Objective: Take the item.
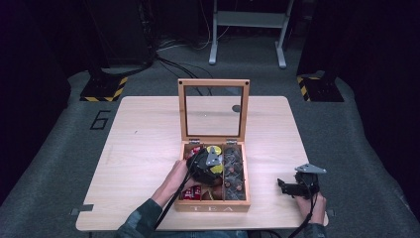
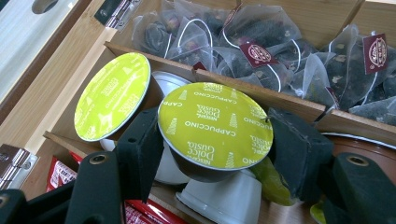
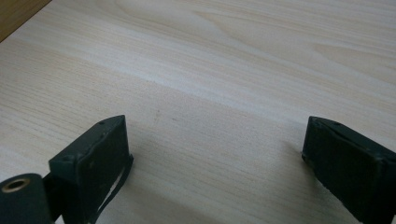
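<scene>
A wooden tea box [image 1: 213, 207] stands open on the table, its glass lid [image 1: 214, 84] upright at the back. My left gripper [image 1: 207, 163] is down inside the box's left half. In the left gripper view its jaws press both sides of a cappuccino capsule [image 2: 215, 123] with a yellow-green foil top, so my left gripper [image 2: 215, 151] is shut on it. A second capsule [image 2: 112, 95] with the same foil top leans just beside it. My right gripper [image 1: 286, 187] rests low over the table right of the box, and in its own view my right gripper [image 3: 215, 154] is open over bare wood.
Several mesh tea bags [image 2: 261, 51] with dark red tags fill the compartment beyond the divider. Red packets [image 2: 60, 172] and white capsule cups [image 2: 224, 200] lie under the held capsule. The light wooden table [image 1: 143, 144] extends left of the box.
</scene>
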`<state>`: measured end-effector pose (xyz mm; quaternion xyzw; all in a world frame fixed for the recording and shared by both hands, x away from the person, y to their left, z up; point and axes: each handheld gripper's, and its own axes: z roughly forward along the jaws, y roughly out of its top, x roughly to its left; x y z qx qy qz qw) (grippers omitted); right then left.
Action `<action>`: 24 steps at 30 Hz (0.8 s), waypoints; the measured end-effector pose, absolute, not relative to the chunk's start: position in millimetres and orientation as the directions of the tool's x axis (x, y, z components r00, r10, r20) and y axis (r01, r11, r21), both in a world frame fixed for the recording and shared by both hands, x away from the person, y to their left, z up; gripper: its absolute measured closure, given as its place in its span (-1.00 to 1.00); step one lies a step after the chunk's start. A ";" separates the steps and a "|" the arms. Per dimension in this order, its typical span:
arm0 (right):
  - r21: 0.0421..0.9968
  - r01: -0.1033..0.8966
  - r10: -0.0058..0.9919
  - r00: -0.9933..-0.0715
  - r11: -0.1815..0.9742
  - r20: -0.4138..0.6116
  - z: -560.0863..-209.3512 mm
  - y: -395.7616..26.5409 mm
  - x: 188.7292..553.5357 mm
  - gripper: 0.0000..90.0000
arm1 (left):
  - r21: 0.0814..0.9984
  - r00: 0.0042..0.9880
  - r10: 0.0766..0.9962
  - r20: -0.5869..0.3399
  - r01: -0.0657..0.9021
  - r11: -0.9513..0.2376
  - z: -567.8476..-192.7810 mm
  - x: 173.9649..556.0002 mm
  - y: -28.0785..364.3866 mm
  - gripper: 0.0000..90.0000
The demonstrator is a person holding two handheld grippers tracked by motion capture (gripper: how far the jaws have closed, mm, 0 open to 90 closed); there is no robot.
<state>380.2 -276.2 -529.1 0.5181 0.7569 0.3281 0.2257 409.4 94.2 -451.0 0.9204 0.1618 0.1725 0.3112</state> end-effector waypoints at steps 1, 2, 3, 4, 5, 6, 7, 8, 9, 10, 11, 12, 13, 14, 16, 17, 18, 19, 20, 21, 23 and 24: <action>0.731 0.636 0.933 -0.360 0.246 -0.001 -529.1 -276.1 380.2 -0.85 | 0.629 0.889 0.404 0.217 0.189 -0.754 -450.8 409.4 94.4 -0.15; 0.731 0.636 0.933 -0.360 0.247 -0.001 -529.1 -276.2 380.2 -0.85 | 0.632 0.888 0.405 0.216 0.189 -0.752 -450.7 409.4 94.7 -0.15; 0.732 0.634 0.932 -0.363 0.249 -0.003 -529.1 -276.4 380.4 -0.85 | 0.635 0.888 0.408 0.213 0.192 -0.748 -450.5 409.2 95.0 -0.15; 0.733 0.633 0.931 -0.364 0.248 -0.001 -529.1 -276.5 380.4 -0.85 | 0.636 0.887 0.410 0.213 0.192 -0.747 -450.0 409.1 95.5 -0.15; 0.732 0.634 0.933 -0.361 0.247 -0.003 -529.1 -276.3 380.5 -0.85 | 0.644 0.887 0.413 0.207 0.194 -0.740 -449.3 408.7 96.2 -0.15; 0.732 0.634 0.933 -0.361 0.247 -0.003 -529.1 -276.3 380.5 -0.85 | 0.644 0.887 0.413 0.207 0.194 -0.740 -449.3 408.7 96.2 -0.15; 0.732 0.634 0.932 -0.363 0.249 -0.003 -529.1 -276.4 380.4 -0.85 | 0.645 0.887 0.411 0.209 0.191 -0.740 -448.7 408.5 96.7 -0.15; 0.732 0.634 0.932 -0.364 0.249 -0.002 -529.1 -276.5 380.4 -0.85 | 0.649 0.887 0.412 0.210 0.189 -0.737 -448.4 408.2 97.0 -0.15; 0.732 0.634 0.932 -0.363 0.248 -0.001 -529.0 -276.4 380.4 -0.85 | 0.650 0.888 0.410 0.208 0.188 -0.736 -447.6 408.1 97.6 -0.15; 0.734 0.633 0.932 -0.363 0.246 0.001 -529.1 -276.3 380.4 -0.85 | 0.652 0.888 0.411 0.207 0.189 -0.734 -447.1 408.0 98.1 -0.15; 0.733 0.634 0.932 -0.364 0.247 0.001 -529.0 -276.4 380.3 -0.85 | 0.654 0.887 0.412 0.207 0.188 -0.733 -446.5 407.6 98.7 -0.15; 0.733 0.634 0.932 -0.361 0.248 -0.003 -529.2 -276.3 380.5 -0.85 | 0.654 0.888 0.412 0.204 0.189 -0.732 -446.2 407.3 99.1 -0.15; 0.732 0.634 0.932 -0.362 0.249 -0.003 -529.1 -276.4 380.4 -0.85 | 0.657 0.889 0.411 0.205 0.186 -0.730 -445.0 406.8 100.1 -0.15; 0.732 0.633 0.932 -0.363 0.250 -0.004 -529.1 -276.4 380.4 -0.85 | 0.657 0.889 0.411 0.205 0.186 -0.730 -445.0 406.8 100.1 -0.15; 0.732 0.634 0.932 -0.362 0.249 -0.004 -529.1 -276.4 380.4 -0.85 | 0.662 0.887 0.413 0.205 0.185 -0.726 -443.0 405.5 101.8 -0.15; 0.732 0.634 0.932 -0.362 0.249 -0.004 -529.1 -276.4 380.4 -0.85 | 0.662 0.887 0.413 0.205 0.185 -0.726 -443.0 405.5 101.8 -0.15; 0.732 0.634 0.932 -0.362 0.249 -0.004 -529.1 -276.4 380.4 -0.85 | 0.666 0.888 0.412 0.205 0.183 -0.724 -442.4 405.1 102.1 -0.15; 0.732 0.634 0.932 -0.363 0.250 -0.004 -529.1 -276.4 380.4 -0.85 | 0.665 0.888 0.410 0.206 0.180 -0.724 -441.4 404.6 102.7 -0.15; 0.732 0.634 0.932 -0.362 0.249 -0.003 -529.1 -276.4 380.4 -0.85 | 0.666 0.888 0.411 0.207 0.180 -0.724 -441.1 404.2 102.9 -0.15; 0.732 0.634 0.932 -0.363 0.251 -0.005 -529.1 -276.5 380.4 -0.85 | 0.667 0.886 0.413 0.209 0.180 -0.723 -440.5 403.7 103.3 -0.15; 0.732 0.634 0.932 -0.363 0.250 -0.004 -529.1 -276.4 380.4 -0.85 | 0.672 0.887 0.411 0.209 0.176 -0.719 -439.5 403.3 103.8 -0.15; 0.732 0.635 0.932 -0.361 0.249 -0.003 -529.1 -276.4 380.3 -0.85 | 0.673 0.887 0.411 0.210 0.174 -0.719 -438.5 402.9 104.5 -0.15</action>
